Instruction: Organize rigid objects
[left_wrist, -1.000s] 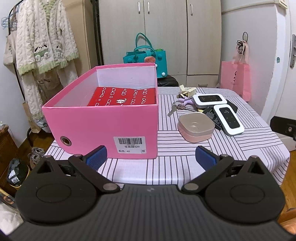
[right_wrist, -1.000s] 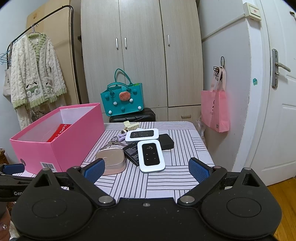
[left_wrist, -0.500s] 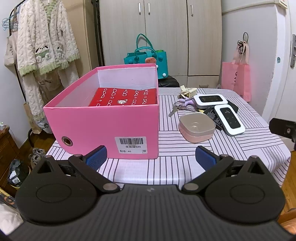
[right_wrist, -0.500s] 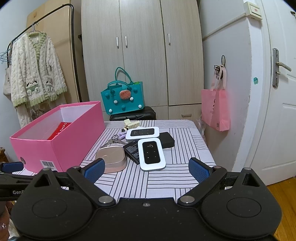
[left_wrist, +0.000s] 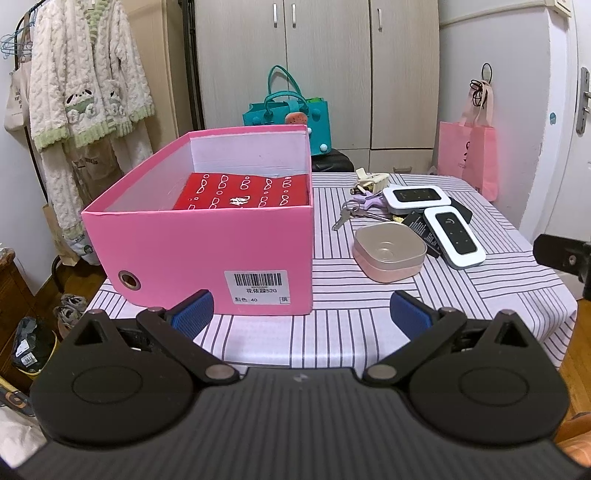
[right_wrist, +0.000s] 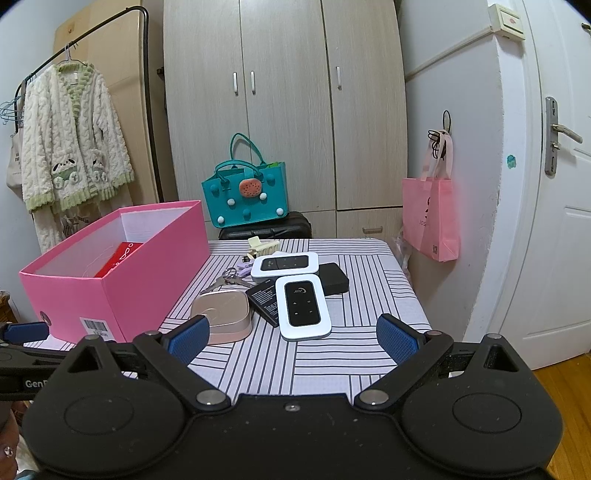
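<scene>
An open pink box (left_wrist: 192, 254) (right_wrist: 122, 291) stands on the left of a striped table and holds a red packet (left_wrist: 243, 192). To its right lie a rose-gold square case (left_wrist: 388, 253) (right_wrist: 225, 314), two white pocket routers (left_wrist: 454, 234) (right_wrist: 301, 304) (right_wrist: 284, 264), a black battery (right_wrist: 264, 299), a black block (right_wrist: 334, 282), keys (left_wrist: 349, 214) and a cream clip (left_wrist: 373, 181). My left gripper (left_wrist: 301, 312) is open and empty at the table's front edge before the box. My right gripper (right_wrist: 291, 334) is open and empty, just short of the near router.
The striped table (left_wrist: 369, 325) ends close in front and on the right. A teal bag (right_wrist: 243, 199) on a black case stands behind it, before wardrobes. A pink bag (right_wrist: 430, 214) hangs at right, clothes (right_wrist: 74, 140) on a rack at left.
Both grippers have eased slightly forward toward the table; the objects sit a little larger in view. Nothing on the table has moved and both grippers stay open.
</scene>
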